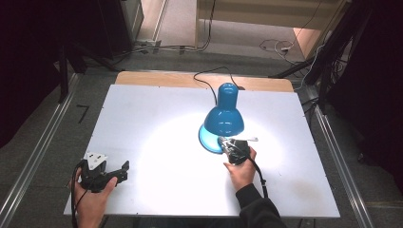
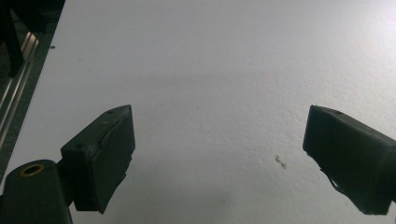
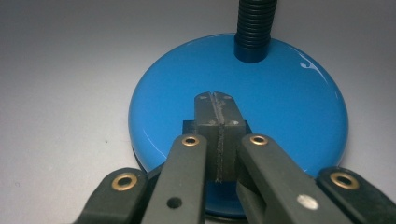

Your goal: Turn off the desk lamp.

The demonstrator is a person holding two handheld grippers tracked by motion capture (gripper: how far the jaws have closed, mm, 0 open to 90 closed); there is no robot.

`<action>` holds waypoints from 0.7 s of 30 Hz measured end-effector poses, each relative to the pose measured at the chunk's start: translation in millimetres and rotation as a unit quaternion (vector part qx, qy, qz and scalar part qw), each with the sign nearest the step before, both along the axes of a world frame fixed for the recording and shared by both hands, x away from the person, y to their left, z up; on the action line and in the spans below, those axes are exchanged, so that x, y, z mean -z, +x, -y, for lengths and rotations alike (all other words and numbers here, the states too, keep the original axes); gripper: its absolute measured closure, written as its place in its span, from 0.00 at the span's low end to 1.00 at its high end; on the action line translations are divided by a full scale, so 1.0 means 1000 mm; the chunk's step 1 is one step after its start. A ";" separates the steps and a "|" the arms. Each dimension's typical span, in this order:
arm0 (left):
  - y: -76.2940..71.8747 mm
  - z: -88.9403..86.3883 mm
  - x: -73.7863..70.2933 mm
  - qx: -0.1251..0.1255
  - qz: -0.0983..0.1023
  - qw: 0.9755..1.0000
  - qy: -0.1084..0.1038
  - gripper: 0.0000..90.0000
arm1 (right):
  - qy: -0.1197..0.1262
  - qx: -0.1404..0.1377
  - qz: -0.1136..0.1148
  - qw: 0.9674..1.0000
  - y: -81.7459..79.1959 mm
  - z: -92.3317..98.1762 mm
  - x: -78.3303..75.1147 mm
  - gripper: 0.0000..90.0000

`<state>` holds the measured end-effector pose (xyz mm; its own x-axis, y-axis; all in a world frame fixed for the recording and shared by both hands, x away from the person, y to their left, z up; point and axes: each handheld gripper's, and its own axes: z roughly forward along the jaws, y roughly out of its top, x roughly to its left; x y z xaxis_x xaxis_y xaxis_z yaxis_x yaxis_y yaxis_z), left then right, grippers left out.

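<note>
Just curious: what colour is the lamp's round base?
Glossy bright blue round lamp base, clearest in the right gripper view.

a dim room. a lit blue desk lamp (image 1: 224, 114) throws a bright, washed-out pool onto the white table (image 1: 142, 123), fading toward its edges. surroundings fall into near-black. soft, slightly blurred pictures; glossy glare streaks on the lamp base (image 3: 289, 93).

I see white tabletop (image 1: 157, 118), wooden strip at far edge. Blue desk lamp (image 1: 224, 116) stands on it, right of centre, lit.
</note>
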<state>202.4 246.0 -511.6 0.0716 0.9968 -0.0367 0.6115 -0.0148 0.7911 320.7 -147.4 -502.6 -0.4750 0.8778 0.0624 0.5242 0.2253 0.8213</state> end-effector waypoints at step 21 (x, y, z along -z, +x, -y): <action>0.000 -0.001 0.000 -0.002 0.002 1.000 -0.002 0.11 | -0.005 0.005 0.009 1.000 0.006 -0.001 0.003 0.99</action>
